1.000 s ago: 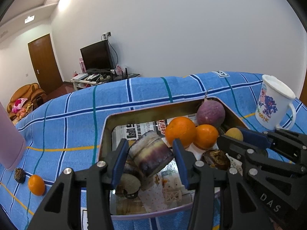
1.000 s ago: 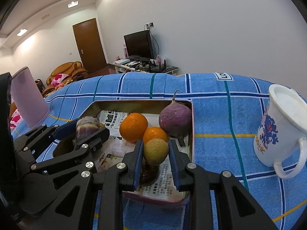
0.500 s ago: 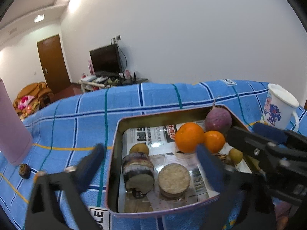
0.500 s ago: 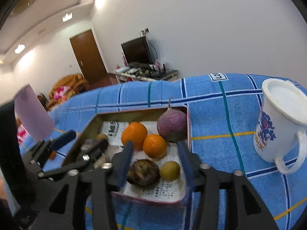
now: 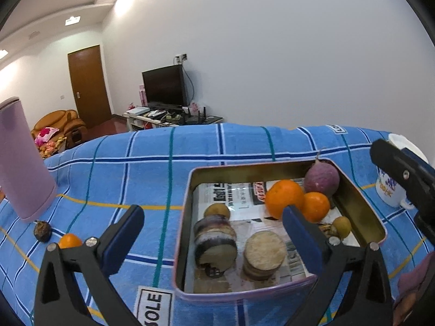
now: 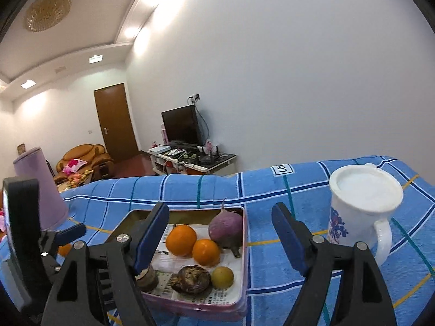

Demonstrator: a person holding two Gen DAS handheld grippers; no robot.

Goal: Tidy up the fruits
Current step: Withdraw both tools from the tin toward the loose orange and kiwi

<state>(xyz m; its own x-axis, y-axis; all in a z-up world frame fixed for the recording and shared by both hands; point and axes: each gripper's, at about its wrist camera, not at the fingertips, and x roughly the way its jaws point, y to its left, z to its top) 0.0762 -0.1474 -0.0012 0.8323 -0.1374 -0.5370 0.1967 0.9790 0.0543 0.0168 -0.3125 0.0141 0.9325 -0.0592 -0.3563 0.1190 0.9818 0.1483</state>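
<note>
Both tongs, left [image 5: 212, 241] and right [image 6: 220, 240], have just been opening and hang empty above the tin tray [image 5: 361, 198], fruit released inside

Oranges [image 5: 284, 198]: three. Cane pieces [image 5: 214, 240]: two. Tin [image 5: 361, 198], mug [image 6: 361, 212], pink tumbler [image 5: 23, 163]: one each.
</note>
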